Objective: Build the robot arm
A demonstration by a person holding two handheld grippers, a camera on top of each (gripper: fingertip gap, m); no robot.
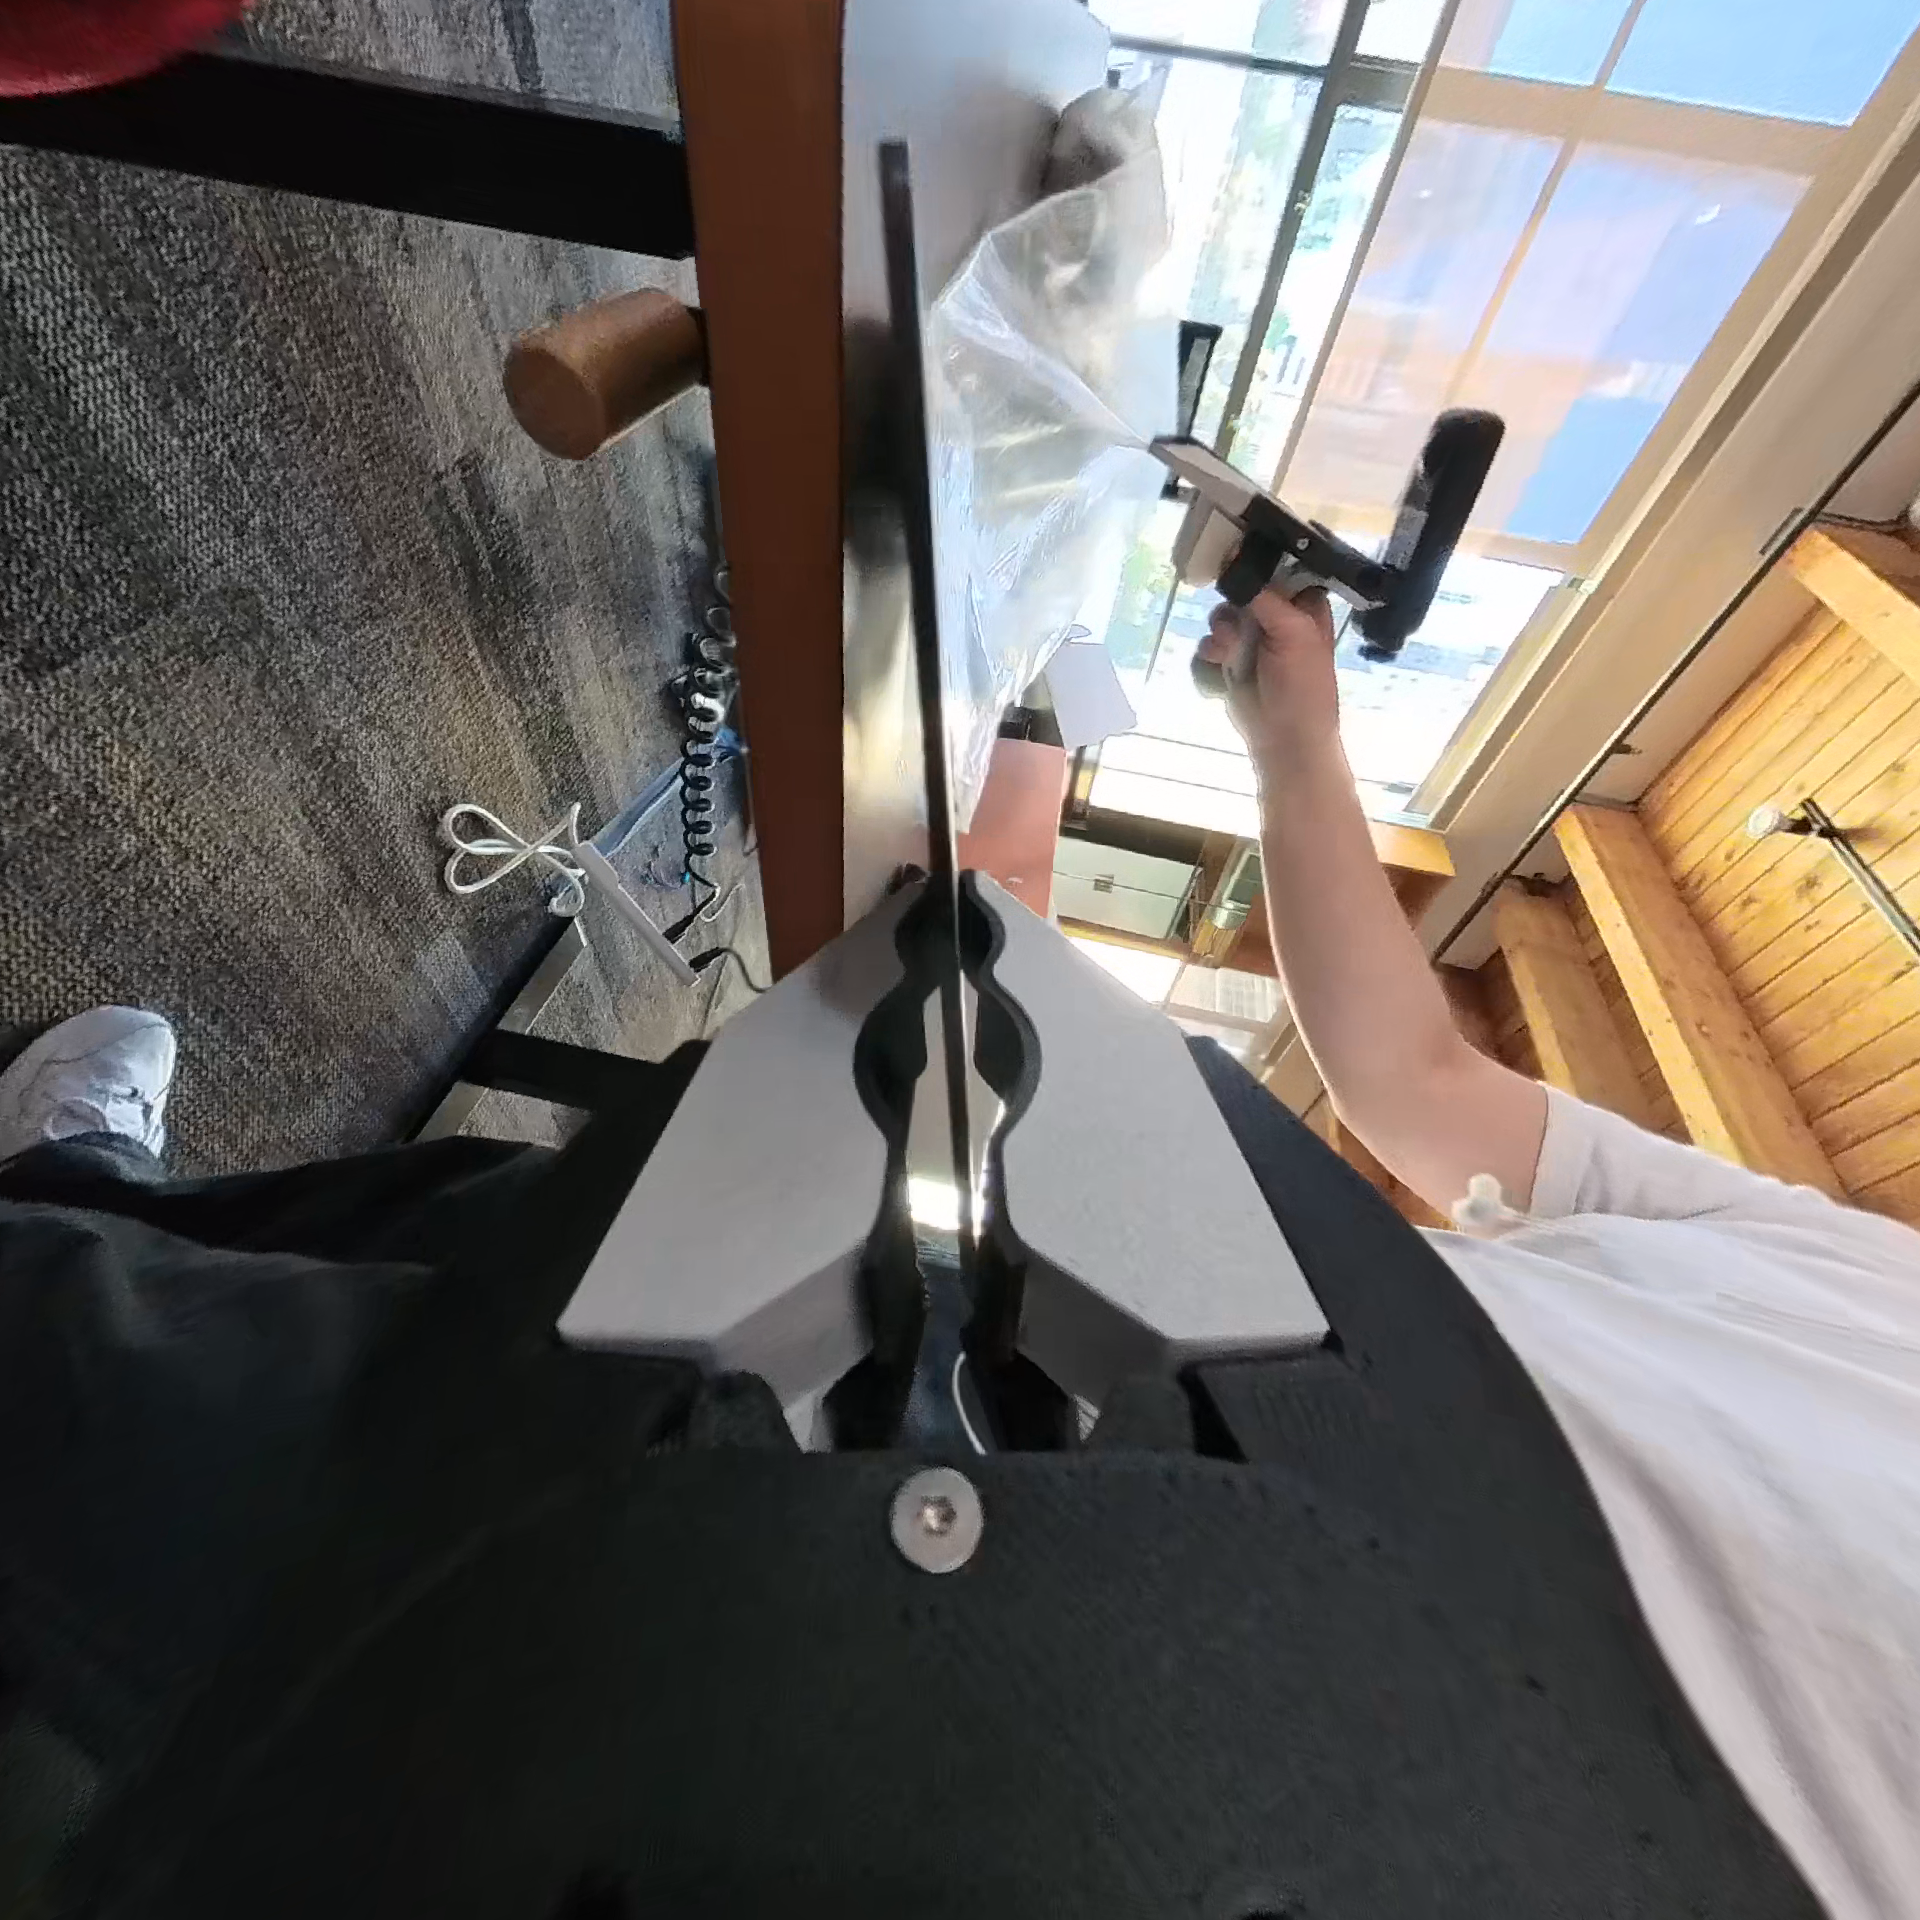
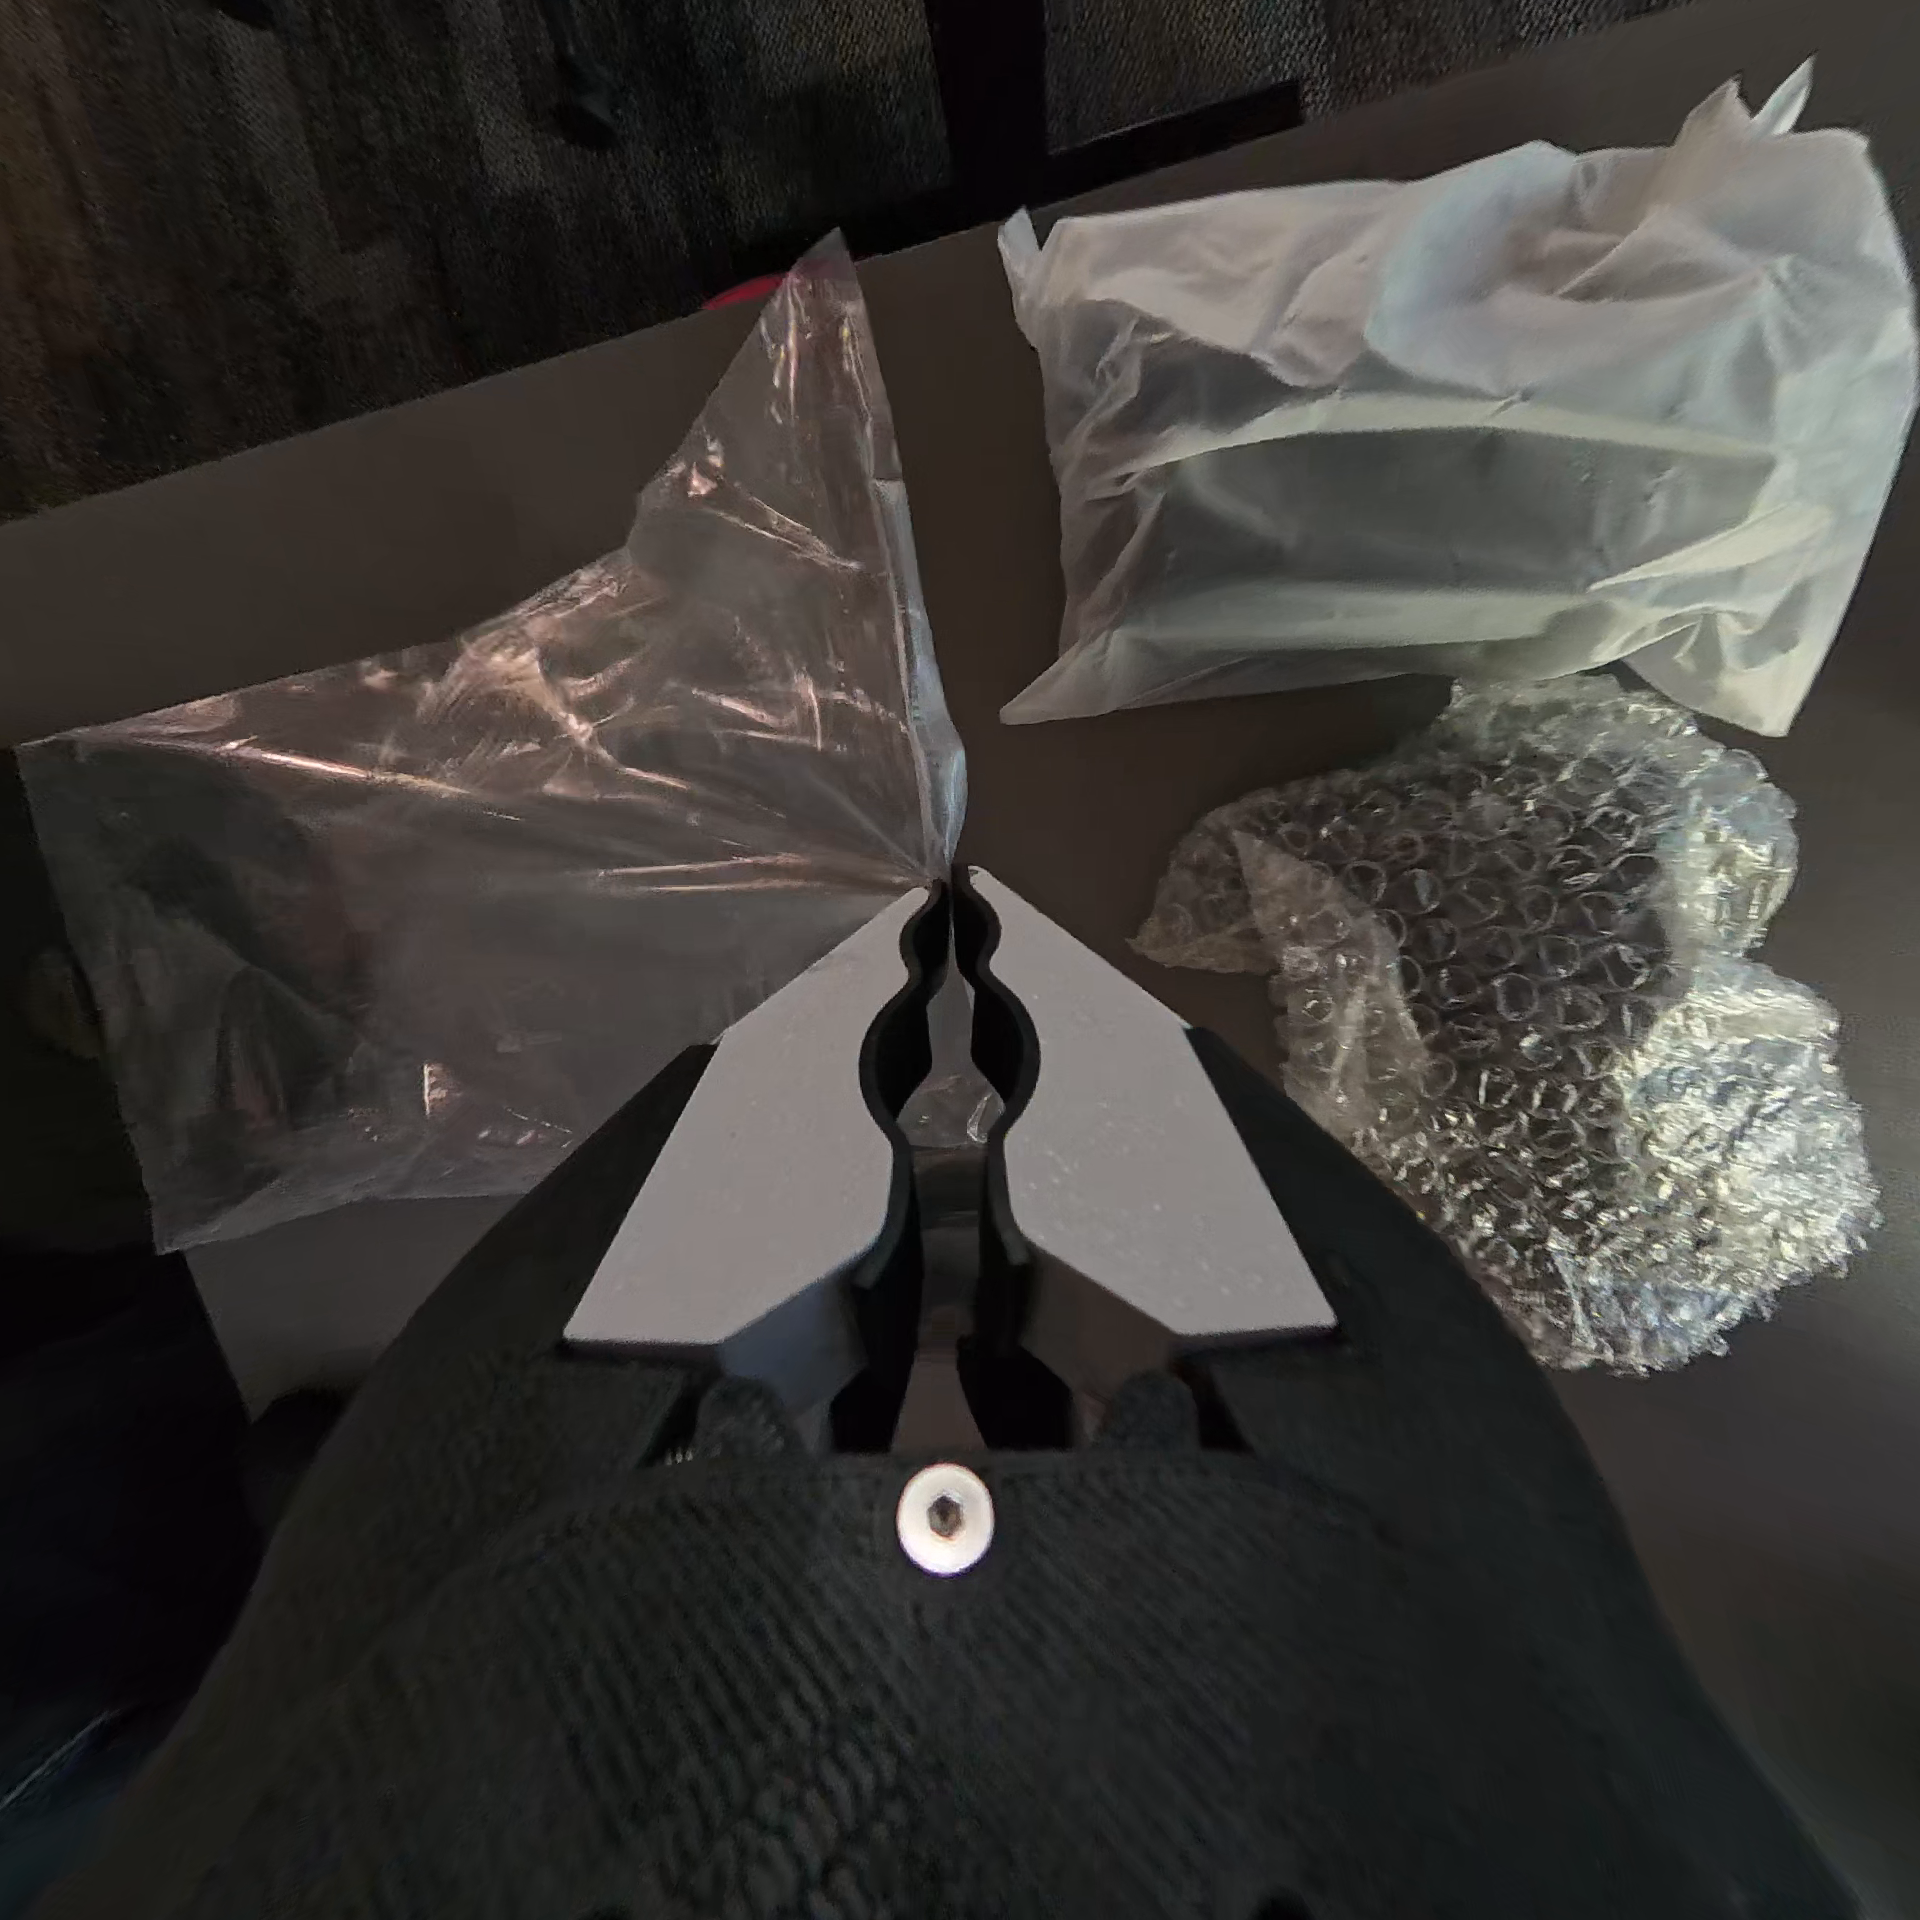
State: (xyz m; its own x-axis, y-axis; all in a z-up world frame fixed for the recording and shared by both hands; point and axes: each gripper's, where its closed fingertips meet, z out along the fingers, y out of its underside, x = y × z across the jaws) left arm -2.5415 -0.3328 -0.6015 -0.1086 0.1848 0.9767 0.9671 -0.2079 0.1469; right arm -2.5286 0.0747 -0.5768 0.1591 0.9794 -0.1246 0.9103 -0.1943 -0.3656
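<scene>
My left gripper (image 1: 948, 883) is shut on a thin black flat piece (image 1: 920, 520), seen edge-on, that runs forward along the white table (image 1: 769, 416). A clear plastic bag (image 1: 1023, 416) hangs right beside that piece. My right gripper (image 1: 1195, 468), held by a hand, pinches the bag's edge. In the right wrist view my right gripper (image 2: 951, 883) is shut on a gathered edge of the clear bag (image 2: 520, 831), which spreads out to the left over the table (image 2: 312, 561). I cannot tell whether the black piece is inside the bag.
A crumpled white wrap (image 2: 1455, 416) around something dark lies at the far right, with a wad of bubble wrap (image 2: 1507, 1039) just in front of it. Below the table are carpet, a power strip with cables (image 1: 634, 914), a round wooden piece (image 1: 592, 369) and a white shoe (image 1: 94, 1081). My right fingertips sit around 40 cm from my left ones. The left gripper is farther from the wad of bubble wrap (image 2: 1507, 1039), some 50 cm, than the right, some 11 cm.
</scene>
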